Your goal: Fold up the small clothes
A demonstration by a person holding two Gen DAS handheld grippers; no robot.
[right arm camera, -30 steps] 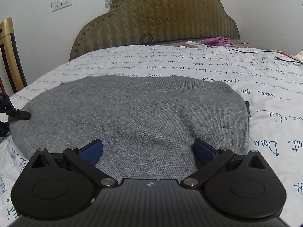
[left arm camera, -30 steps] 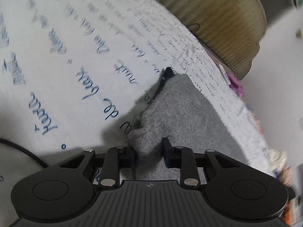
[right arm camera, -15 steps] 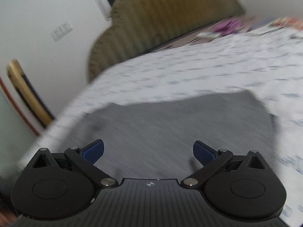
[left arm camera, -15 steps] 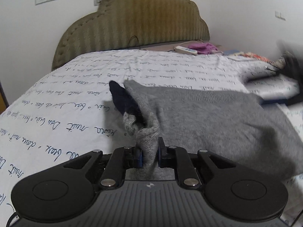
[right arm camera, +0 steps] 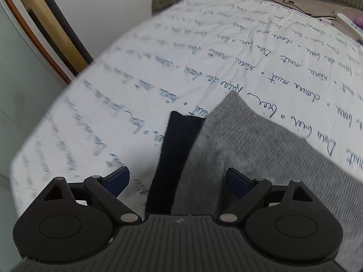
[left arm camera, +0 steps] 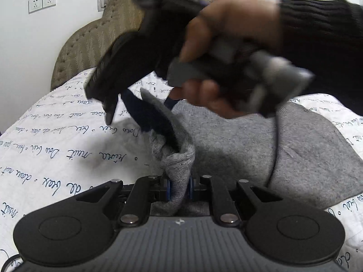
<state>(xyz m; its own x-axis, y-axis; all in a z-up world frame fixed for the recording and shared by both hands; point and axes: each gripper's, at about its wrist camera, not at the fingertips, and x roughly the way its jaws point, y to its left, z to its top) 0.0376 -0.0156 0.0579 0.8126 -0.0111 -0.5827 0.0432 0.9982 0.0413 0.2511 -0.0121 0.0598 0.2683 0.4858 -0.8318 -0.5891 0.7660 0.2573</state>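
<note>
Bedsheet (left arm camera: 56,149) first: white, lightly creased cotton covering the bed, printed with rows of blue cursive script; we can read "nuit", "Dou", "bien" and "de" in it. Behind the sheet rises a scalloped headboard (left arm camera: 90,43) in olive fabric with a wavy quilted weave and stud trim. On the sheet lies the grey sweater (left arm camera: 238,140), a fine, slightly fuzzy knit spread flat, with a dark navy ribbed band (right arm camera: 174,149) along the edge nearest the bare sheet. We see the left gripper (left arm camera: 179,187) with its fingers clamped on a bunched fold of that grey knit, lifted off the sheet. The right gripper (right arm camera: 177,180), matte black with blue pads, hangs over the sweater's navy edge, fingers spread wide apart and holding nothing. On the wall beside the headboard sit two white sockets (left arm camera: 42,2).
</note>
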